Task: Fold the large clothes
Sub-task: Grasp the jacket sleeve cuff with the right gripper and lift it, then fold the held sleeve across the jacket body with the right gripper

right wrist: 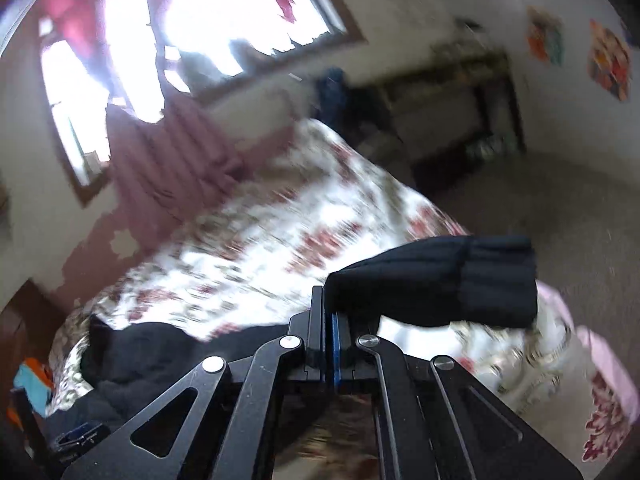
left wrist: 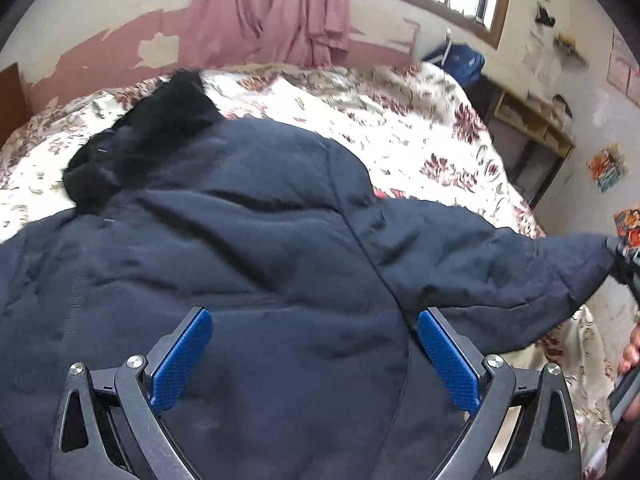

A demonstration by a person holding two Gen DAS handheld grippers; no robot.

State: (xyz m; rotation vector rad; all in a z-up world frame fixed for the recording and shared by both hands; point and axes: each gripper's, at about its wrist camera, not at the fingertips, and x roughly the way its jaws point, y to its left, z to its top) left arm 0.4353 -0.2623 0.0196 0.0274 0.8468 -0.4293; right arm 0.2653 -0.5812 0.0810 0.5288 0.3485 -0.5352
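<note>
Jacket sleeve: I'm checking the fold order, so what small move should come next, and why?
Probably carry the sleeve cuff inward over the navy jacket. The right gripper is shut on the cuff, the sleeve stretches off the floral bedspread, and the left gripper hangs open above the jacket's body.

A flowery blanket (left wrist: pixel 400 128) covers the bed. Pink cloth (left wrist: pixel 272 12) hangs below a window (right wrist: pixel 224 28). A blue bag (left wrist: pixel 460 60) sits nearby.

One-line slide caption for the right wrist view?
Right gripper shut on the dark jacket's sleeve cuff, held above the floral bedspread.
</note>
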